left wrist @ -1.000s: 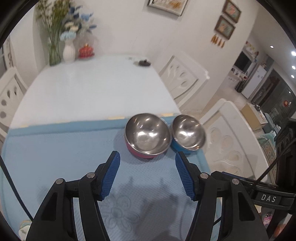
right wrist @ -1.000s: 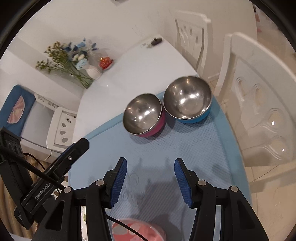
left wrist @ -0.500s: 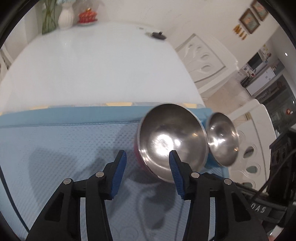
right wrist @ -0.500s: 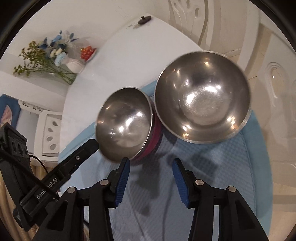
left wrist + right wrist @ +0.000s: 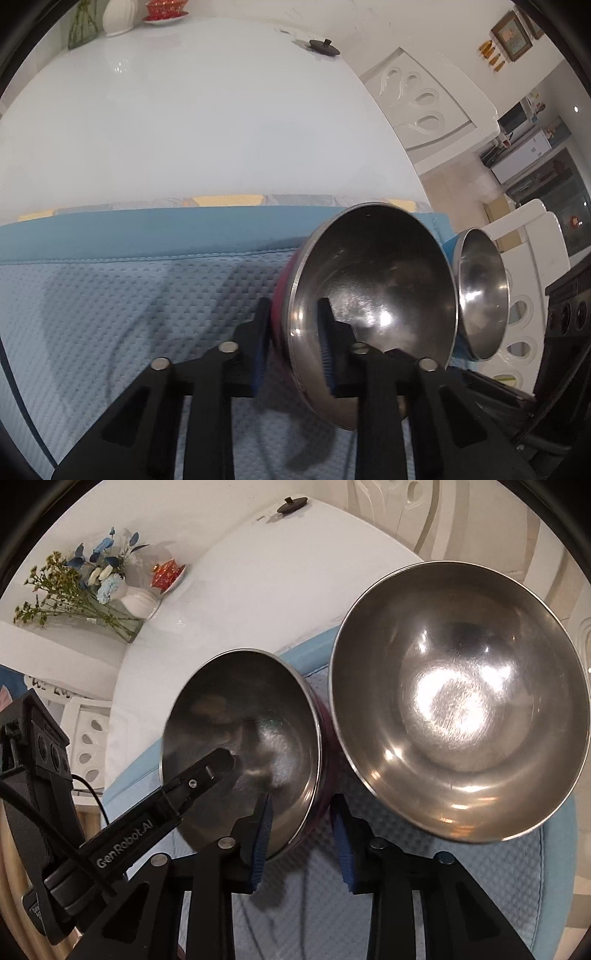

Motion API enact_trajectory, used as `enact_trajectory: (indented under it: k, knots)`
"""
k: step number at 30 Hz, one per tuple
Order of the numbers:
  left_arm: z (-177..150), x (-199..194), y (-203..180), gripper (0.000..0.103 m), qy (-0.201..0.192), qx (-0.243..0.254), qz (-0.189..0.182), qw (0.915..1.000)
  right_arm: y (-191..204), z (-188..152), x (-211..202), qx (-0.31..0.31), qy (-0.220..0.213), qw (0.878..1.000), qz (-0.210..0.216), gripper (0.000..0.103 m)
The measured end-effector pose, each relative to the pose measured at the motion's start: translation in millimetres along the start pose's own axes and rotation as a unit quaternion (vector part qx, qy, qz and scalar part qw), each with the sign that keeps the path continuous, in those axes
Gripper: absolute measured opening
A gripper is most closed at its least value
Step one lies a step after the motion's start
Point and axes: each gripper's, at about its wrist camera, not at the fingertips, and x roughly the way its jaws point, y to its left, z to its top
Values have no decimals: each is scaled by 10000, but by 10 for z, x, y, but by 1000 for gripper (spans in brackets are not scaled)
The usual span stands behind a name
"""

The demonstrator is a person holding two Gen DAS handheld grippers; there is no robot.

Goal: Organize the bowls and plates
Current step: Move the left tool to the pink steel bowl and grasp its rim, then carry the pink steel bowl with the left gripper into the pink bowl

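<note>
- Steel-lined bowls, two of them, side by side at the far end of a blue quilted mat (image 5: 110, 314) on a white table (image 5: 184, 129): pink bowl (image 5: 373, 295) and blue bowl (image 5: 480, 295), rims close together or touching, cannot tell which.
- White chairs (image 5: 424, 103) flank the table; vase of flowers (image 5: 136, 600), red dish (image 5: 168, 574) and a small dark lid (image 5: 324, 46) sit at the far end, well clear.
- Pink bowl is tipped up on edge; its outer wall is mostly hidden behind its own rim.
- Blue bowl in the left wrist view is edge-on and partly cut off by the pink one; whether it is flat on the mat is hard to say.
- Left gripper (image 5: 291, 347): jaws have just been closing, now clamped on the pink bowl's near rim, one pad inside, one outside.
- Right gripper (image 5: 301, 834): jaws also just closing, straddling the same bowl's rim on its other side; narrow gap, but pad contact is unclear.
</note>
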Motion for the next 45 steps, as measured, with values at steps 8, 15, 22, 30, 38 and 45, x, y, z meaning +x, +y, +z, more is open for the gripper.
enact_trajectory:
  k: [8,15,22,30,38,45]
  knots:
    - [-137,-327,-19,17,-279,176,-49,9994,102,-102,-157,-274,-58,9996,-86,26]
    - [-237,-806,-54,17,-630,92,-103,9979,430,-288,-550,-678,-335,9970,-147,26]
    - [-543,-1481,-28,17,-1087,-137,-291,9935,799,-629,-1085,-1041,-540,9931,37,26]
    - [-1018,-2139,-201,17,-1561,28,-346,9871,1128,-1238,-1677,-1331,-728,9884,-62,26]
    - [-1527,-2490,-437,17,-1793,459,-157,9826,1150,-1846,-1991,-1222,-673,9901,-121,26]
    - [-1991,-2449,-496,17,-1600,505,-194,9856,972,-2348,-2042,-1085,-485,9928,-171,26]
